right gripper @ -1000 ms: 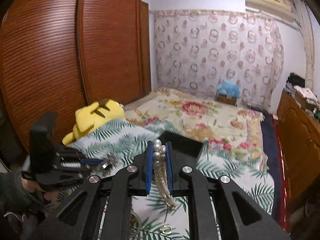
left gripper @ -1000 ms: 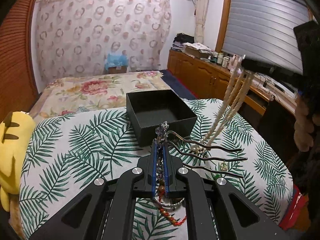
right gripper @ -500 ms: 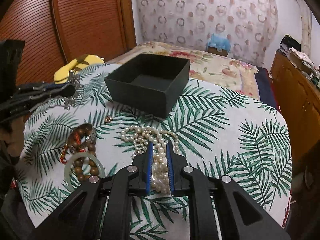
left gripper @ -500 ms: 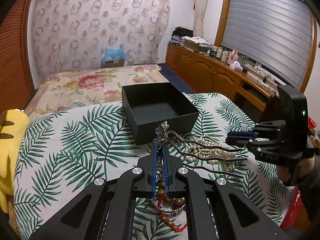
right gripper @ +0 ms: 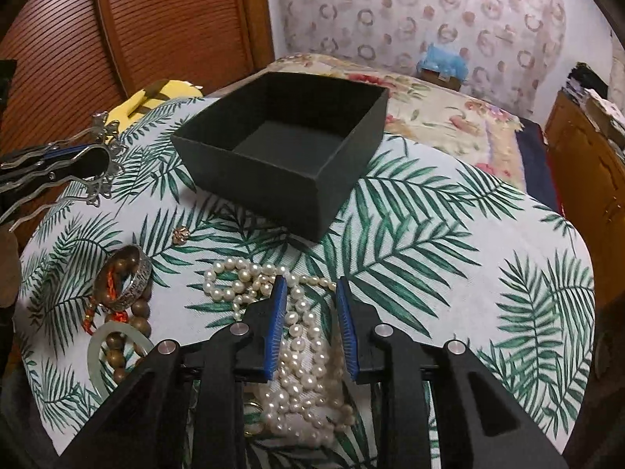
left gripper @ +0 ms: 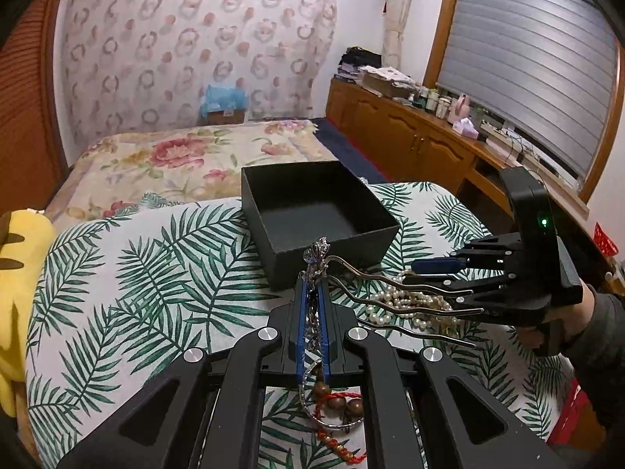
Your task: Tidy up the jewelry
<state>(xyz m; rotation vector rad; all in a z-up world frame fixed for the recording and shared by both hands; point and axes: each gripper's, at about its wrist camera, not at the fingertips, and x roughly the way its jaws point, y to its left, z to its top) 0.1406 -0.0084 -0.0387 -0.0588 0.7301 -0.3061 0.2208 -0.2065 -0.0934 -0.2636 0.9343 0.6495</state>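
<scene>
My left gripper (left gripper: 312, 285) is shut on a silver hair comb (left gripper: 390, 297); its flower ornament sticks up past the fingertips and its wavy prongs point right. In the right wrist view, the left gripper (right gripper: 88, 160) and the comb (right gripper: 103, 156) hover at the left edge. My right gripper (right gripper: 308, 285) is low over the table and its jaws are opening. A white pearl necklace (right gripper: 300, 336) lies heaped on the cloth between and under them, and the pads do not press on it. An open, empty black box (right gripper: 254, 179) stands just beyond.
A silver bangle (right gripper: 134, 279), wooden beads with red cord (right gripper: 140, 308), a pale jade ring (right gripper: 95, 351) and a small gold piece (right gripper: 180, 234) lie at the table's left. The leaf-print tablecloth (right gripper: 429, 273) covers a round table. A yellow plush (left gripper: 19, 273) lies on the bed.
The right gripper came down from the air with the hanging pearls, laid them on the cloth and spread its jaws. The left gripper kept its hold on the comb.
</scene>
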